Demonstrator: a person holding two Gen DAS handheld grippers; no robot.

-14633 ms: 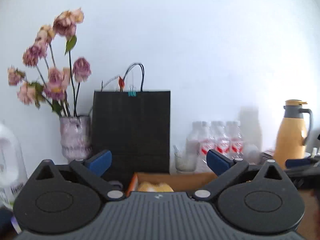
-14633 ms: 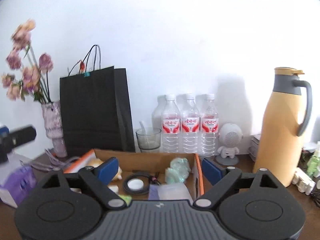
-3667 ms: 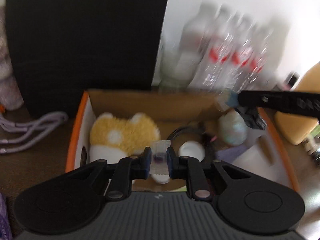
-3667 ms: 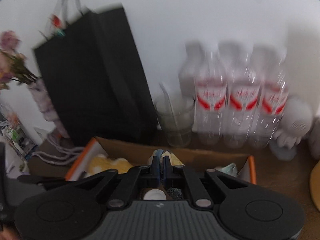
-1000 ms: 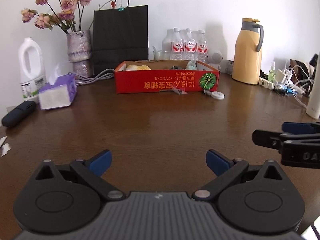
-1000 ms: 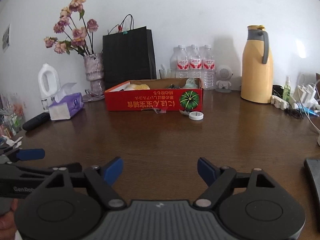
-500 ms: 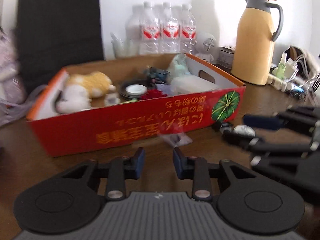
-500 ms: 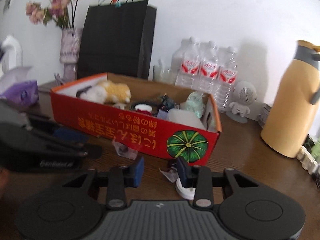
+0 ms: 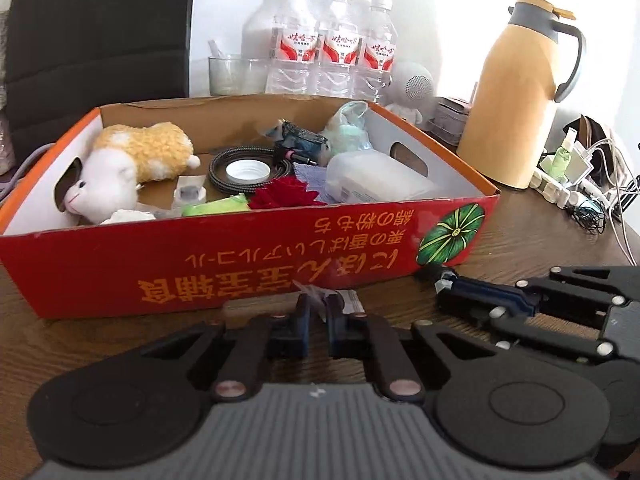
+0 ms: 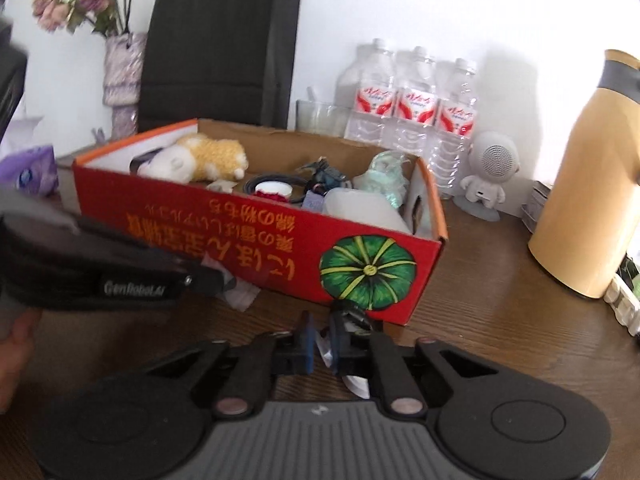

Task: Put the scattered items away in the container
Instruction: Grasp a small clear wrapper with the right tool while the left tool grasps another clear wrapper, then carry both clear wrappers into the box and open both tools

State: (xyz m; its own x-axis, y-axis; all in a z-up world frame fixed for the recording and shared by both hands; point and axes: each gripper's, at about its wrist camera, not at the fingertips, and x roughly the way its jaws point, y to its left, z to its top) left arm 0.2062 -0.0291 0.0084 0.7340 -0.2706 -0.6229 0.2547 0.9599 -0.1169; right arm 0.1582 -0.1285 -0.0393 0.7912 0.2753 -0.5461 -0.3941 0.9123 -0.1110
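Note:
The red cardboard box [image 9: 240, 264] holds a plush toy, a cable coil, a cap and other small things. In front of its wall, my left gripper [image 9: 316, 312] is closing its jaws the last bit, pads pressing on a clear plastic packet [image 9: 320, 294]. Near the pumpkin picture, my right gripper [image 10: 320, 334] is closing likewise, pinching a crumpled clear wrapper [image 10: 323, 344]. A small dark piece [image 10: 354, 316] lies at its right finger and a white disc [image 10: 356, 386] half under it. Each view shows the other gripper: right gripper [image 9: 444, 284], left gripper [image 10: 208, 280].
Behind the box stand a black paper bag [image 9: 100, 20], a glass [image 9: 228, 76] and three water bottles [image 9: 336, 48]. A yellow jug [image 9: 516, 108], a small white robot figure [image 10: 486, 172] and a power strip with cables [image 9: 568, 184] are to the right. A tissue pack [image 10: 28, 168] sits left.
A second ago both grippers were open and far back from the box. They came up to its front wall, and their jaws closed from half open onto the packet and the wrapper.

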